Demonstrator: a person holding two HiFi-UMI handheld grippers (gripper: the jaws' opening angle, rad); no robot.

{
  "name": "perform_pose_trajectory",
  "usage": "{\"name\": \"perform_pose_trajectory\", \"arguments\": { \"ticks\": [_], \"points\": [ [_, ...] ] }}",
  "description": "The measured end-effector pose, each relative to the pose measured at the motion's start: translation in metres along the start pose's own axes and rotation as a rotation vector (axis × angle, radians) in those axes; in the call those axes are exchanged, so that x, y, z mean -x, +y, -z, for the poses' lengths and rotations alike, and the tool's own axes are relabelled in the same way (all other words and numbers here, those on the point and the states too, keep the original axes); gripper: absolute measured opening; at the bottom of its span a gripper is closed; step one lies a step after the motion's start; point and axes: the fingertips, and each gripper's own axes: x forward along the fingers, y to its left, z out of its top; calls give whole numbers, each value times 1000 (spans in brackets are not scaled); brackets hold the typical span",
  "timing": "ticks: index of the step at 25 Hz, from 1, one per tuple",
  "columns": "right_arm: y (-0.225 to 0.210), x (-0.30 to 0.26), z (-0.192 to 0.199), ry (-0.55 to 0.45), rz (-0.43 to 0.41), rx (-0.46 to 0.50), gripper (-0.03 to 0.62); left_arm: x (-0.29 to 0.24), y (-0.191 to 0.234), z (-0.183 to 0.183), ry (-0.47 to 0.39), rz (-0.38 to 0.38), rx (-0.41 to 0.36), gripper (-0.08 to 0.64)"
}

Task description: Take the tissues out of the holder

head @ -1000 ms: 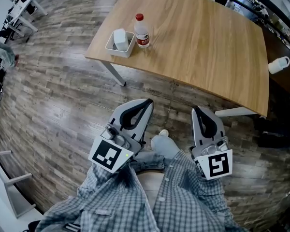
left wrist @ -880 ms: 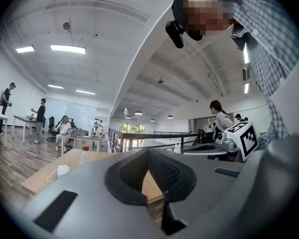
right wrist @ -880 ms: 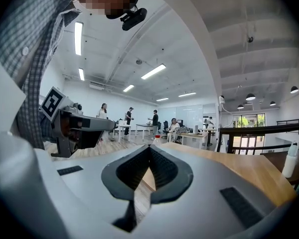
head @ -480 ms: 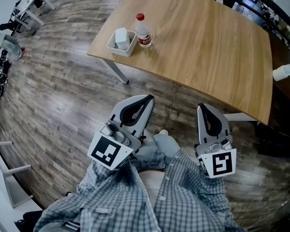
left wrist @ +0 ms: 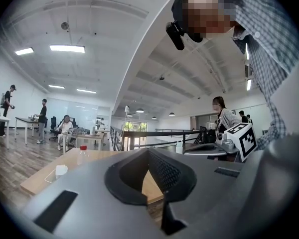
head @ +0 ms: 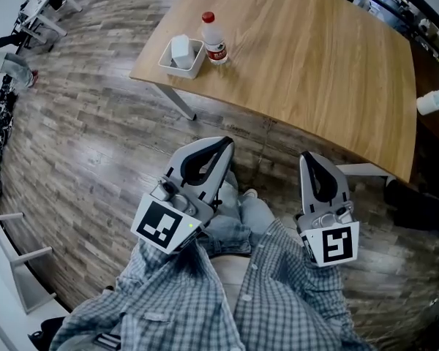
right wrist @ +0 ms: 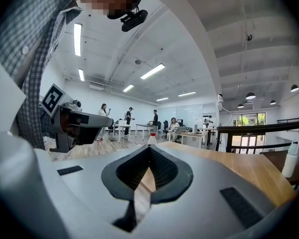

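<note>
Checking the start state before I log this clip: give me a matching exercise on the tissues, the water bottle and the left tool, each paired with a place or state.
Things:
1. tissues
2. water bottle
3. left tool

Places or states:
A. red-capped, standing upright on the table
B. shut on nothing, held over the floor, short of the table
C. sitting in the white holder

Pairs: 1-C, 2-A, 3-B
</note>
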Motion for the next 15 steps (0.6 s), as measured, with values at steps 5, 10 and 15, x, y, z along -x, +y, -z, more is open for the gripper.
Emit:
{"name": "perform_pose_trajectory", "arguments": {
  "ticks": [5,10,15],
  "points": [
    [-3,-4,3,20,24,2,8,-9,4,6,17,26,40,6],
    [-6,-12,-15,-28,64,2,8,-26,14,-4,-23,55,27,6],
    [-16,-29,-23,-33,89,-9,8,-45,27,-12,-28,77,16,6]
  ]
}}
